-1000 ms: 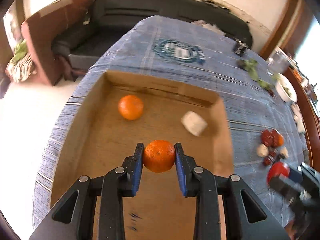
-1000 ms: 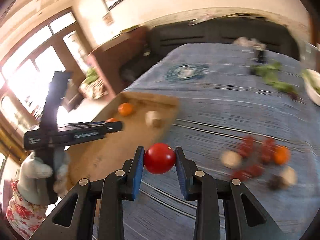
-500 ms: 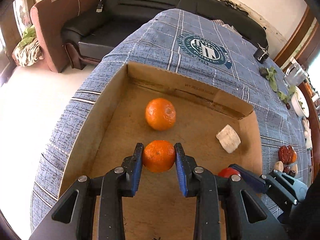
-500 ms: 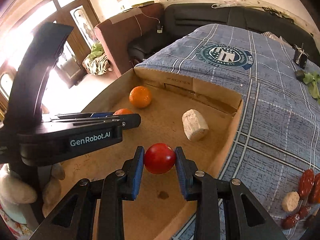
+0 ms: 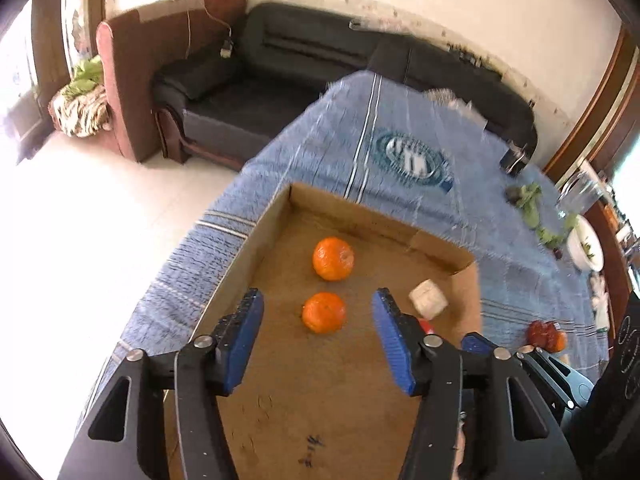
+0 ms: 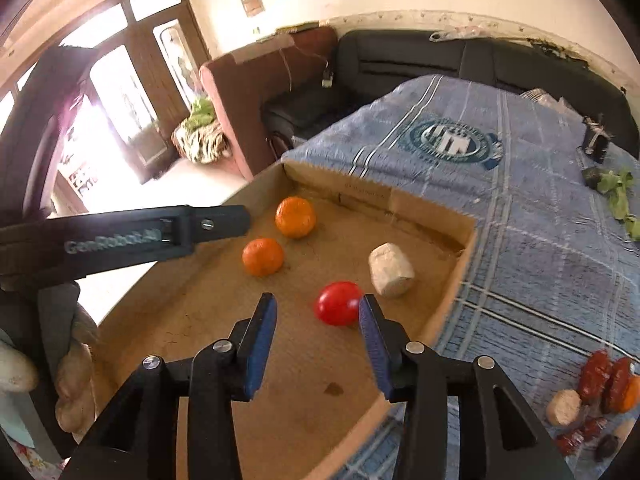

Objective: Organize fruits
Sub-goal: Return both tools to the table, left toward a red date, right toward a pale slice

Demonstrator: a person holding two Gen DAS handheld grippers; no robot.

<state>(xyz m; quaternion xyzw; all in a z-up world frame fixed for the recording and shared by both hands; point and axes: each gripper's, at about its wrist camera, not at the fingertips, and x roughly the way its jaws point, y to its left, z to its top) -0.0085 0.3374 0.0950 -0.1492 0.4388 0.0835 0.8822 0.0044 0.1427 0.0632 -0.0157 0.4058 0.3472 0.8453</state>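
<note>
A shallow cardboard box (image 5: 262, 240) (image 6: 460, 276) lies on the blue cloth. In it are two oranges, a near orange (image 5: 324, 313) (image 6: 263, 257) and a far orange (image 5: 333, 259) (image 6: 295, 217), a red tomato (image 6: 338, 303) and a white chunk (image 5: 427, 303) (image 6: 391, 269). My left gripper (image 5: 318, 310) is open above the box, with the near orange lying on the floor between its fingers. My right gripper (image 6: 318, 312) is open, with the tomato resting on the box floor by its right finger.
A heap of loose red, orange and white fruits (image 6: 600, 392) (image 5: 546, 335) lies on the cloth right of the box. Green leaves (image 6: 618, 194), a white bowl (image 5: 584, 246) and a small dark object (image 6: 596, 140) are farther back. A sofa (image 5: 280, 92) stands beyond the table.
Both grippers have opened and pulled back. The left let go of its orange beside the other orange, and the right let go of the tomato on the box floor.
</note>
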